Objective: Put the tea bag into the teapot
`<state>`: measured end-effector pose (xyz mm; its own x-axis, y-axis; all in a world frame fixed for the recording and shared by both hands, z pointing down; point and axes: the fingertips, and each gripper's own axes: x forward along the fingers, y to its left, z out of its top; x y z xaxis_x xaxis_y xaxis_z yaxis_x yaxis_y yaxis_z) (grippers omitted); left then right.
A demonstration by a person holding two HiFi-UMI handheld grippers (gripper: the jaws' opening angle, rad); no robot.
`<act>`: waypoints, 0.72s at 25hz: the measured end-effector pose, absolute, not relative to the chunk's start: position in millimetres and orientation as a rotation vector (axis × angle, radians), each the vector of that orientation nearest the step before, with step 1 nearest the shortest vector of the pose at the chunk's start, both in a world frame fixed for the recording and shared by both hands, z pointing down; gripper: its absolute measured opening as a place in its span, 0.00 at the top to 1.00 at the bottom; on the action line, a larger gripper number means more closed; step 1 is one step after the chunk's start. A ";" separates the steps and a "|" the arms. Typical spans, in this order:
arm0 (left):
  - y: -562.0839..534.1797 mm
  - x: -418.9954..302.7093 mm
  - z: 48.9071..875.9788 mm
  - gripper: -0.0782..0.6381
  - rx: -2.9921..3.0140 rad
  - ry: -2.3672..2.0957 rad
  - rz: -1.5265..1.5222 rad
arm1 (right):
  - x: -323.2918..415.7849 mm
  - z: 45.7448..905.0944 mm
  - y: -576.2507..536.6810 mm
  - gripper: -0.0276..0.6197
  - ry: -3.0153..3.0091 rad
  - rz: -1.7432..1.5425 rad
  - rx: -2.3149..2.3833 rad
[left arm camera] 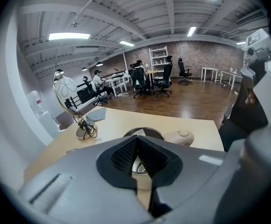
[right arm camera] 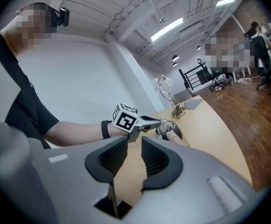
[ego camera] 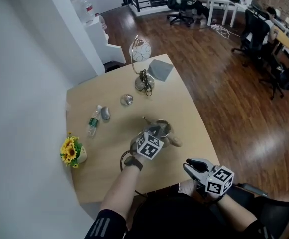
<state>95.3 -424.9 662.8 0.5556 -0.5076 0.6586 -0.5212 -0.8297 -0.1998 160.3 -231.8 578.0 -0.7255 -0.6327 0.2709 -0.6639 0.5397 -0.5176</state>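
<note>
The silver teapot (ego camera: 165, 127) with a beige handle (ego camera: 175, 142) stands near the middle of the wooden table (ego camera: 184, 103). My left gripper (ego camera: 156, 132) hovers right over its open mouth, jaws shut. In the left gripper view the pads meet at the tip of the left gripper (left arm camera: 137, 137), and the teapot rim (left arm camera: 149, 130) shows just beyond them. No tea bag shows in any view. My right gripper (ego camera: 190, 165) hangs at the table's front edge, open with nothing between its pads. The right gripper view looks past the right gripper (right arm camera: 134, 143) at the left gripper (right arm camera: 155, 122) and the teapot (right arm camera: 171, 130).
At the back of the table stand a white globe lamp (ego camera: 140, 51) and a grey pad (ego camera: 160, 69). A silver lid (ego camera: 127, 99), a grey oval thing (ego camera: 105, 113), a small bottle (ego camera: 93, 121) and yellow flowers (ego camera: 71, 151) lie to the left. A white wall borders the left.
</note>
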 end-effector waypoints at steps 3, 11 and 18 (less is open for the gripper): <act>-424.3 99.3 669.1 0.86 2.739 -0.908 1.162 | 170.0 579.7 -231.1 0.80 -2.714 0.954 1.142; -427.3 89.1 650.3 0.75 2.715 -1.009 1.095 | 174.8 577.9 -239.5 0.80 -2.747 0.946 1.079; -404.1 66.1 594.8 0.57 2.753 -1.152 0.845 | 164.2 576.9 -249.7 0.80 -2.809 0.991 0.988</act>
